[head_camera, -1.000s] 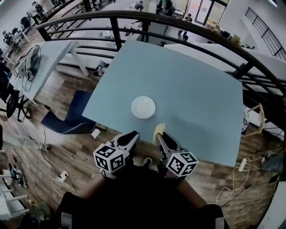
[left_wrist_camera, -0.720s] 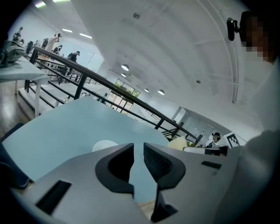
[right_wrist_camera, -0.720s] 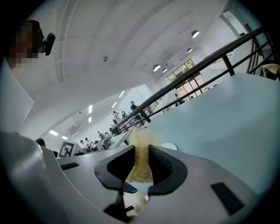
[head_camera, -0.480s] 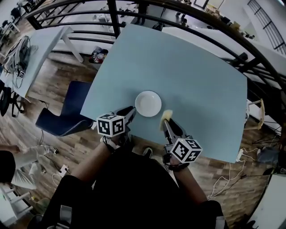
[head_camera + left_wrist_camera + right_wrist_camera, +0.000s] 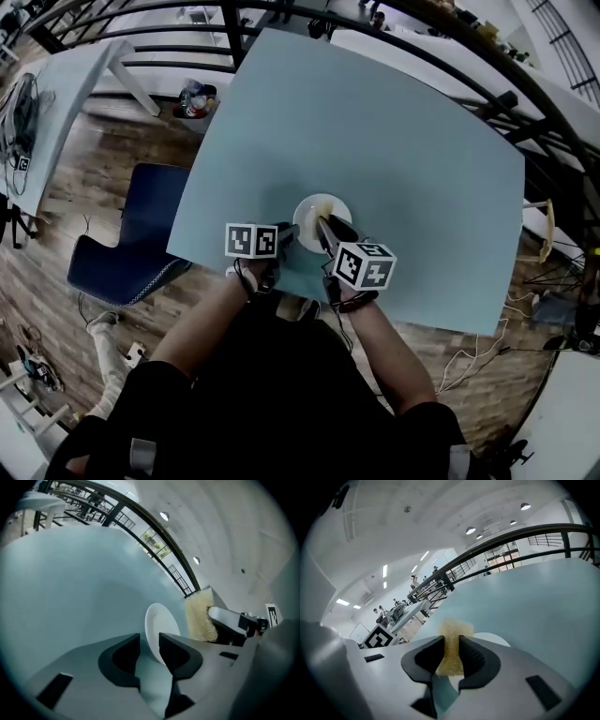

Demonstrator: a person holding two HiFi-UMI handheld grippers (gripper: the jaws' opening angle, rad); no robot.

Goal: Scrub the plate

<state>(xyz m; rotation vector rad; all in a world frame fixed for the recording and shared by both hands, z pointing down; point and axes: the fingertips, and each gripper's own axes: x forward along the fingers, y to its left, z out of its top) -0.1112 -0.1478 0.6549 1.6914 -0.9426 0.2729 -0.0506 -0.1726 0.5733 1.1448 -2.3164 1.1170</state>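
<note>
A white plate (image 5: 159, 625) is laid flat, face up, on the light blue worktop (image 5: 394, 141). Its near rim is taken into the narrow gap of the left gripper (image 5: 149, 637), whose fingers are closed on it. A yellow sponge (image 5: 457, 630) is clamped between the fingers of the right gripper (image 5: 451, 639). Its long axis is set along them and its free end is pointed out ahead of the fingertips, over the plate.
</note>
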